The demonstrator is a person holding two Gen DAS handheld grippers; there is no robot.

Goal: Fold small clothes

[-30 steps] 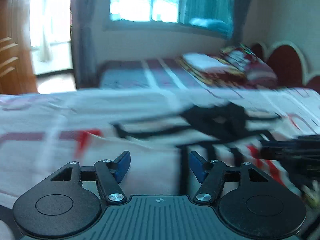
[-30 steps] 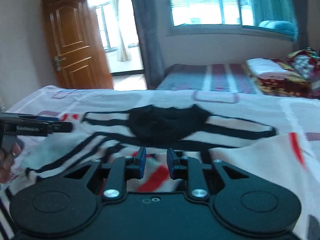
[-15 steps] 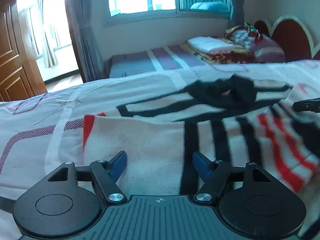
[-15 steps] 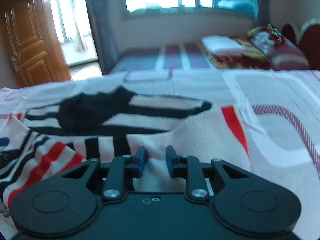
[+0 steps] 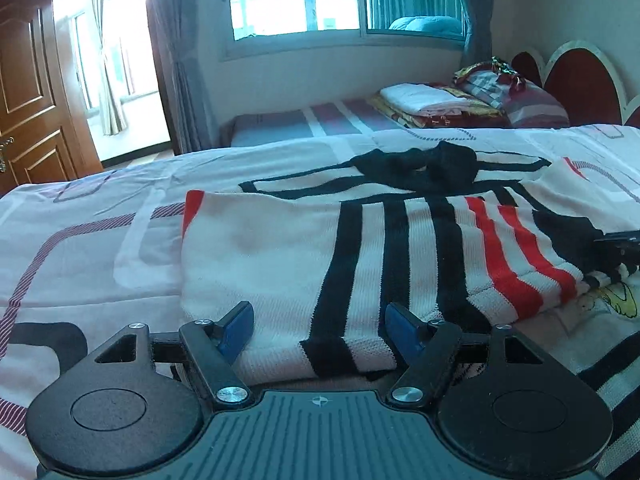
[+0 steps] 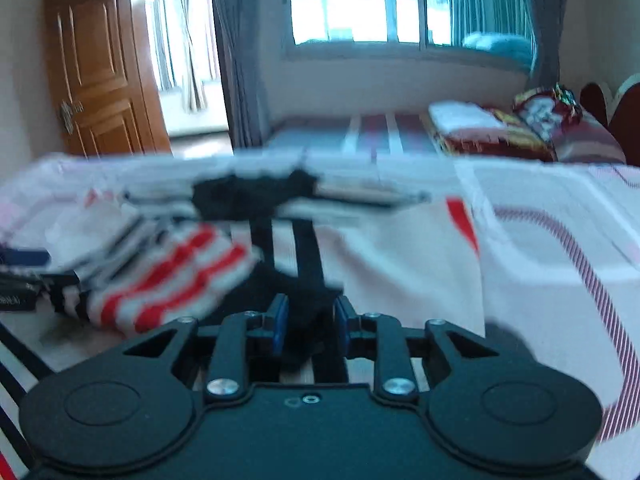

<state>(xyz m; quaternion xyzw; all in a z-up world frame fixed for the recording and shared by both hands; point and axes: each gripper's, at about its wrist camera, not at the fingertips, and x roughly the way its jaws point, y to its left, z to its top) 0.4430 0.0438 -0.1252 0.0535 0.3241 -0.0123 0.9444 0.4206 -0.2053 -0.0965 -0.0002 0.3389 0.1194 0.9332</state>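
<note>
Sweater [image 5: 360, 248] between parted jaws (left).

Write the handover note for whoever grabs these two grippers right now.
Left gripper: jaws wide open, holding nothing, the near edge of the striped sweater between them.
Right gripper: jaws partly apart around a dark part of the sweater; the blur hides whether they grip.
The sweater lies on the bed, sleeve folded across its body, collar at the far end.
Left: finish folding.
</note>
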